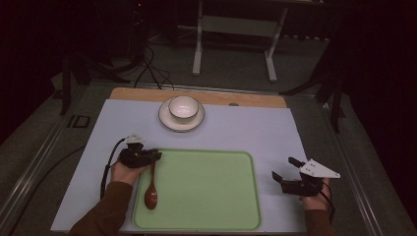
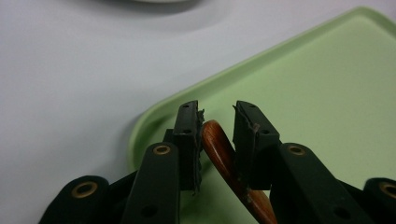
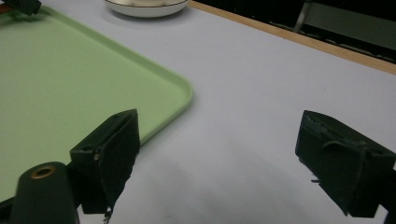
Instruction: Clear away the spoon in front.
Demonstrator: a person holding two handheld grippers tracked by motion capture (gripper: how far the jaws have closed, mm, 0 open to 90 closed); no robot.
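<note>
The left gripper (image 1: 147, 156) sits at the near-left corner region of the green tray (image 1: 211, 216), its fingers (image 2: 187, 135) set either side of the handle tip of a wooden spoon (image 1: 151, 189); one finger touches the handle, while a narrow gap remains at the other. The spoon lies along the tray's left edge, bowl toward the person. The right gripper (image 1: 287, 169) hovers over the desk (image 1: 255, 128) right of the tray, fingers (image 3: 109, 149) spread wide. A white bowl (image 1: 183, 107) rests on a plate (image 1: 166, 120) beyond the tray.
</note>
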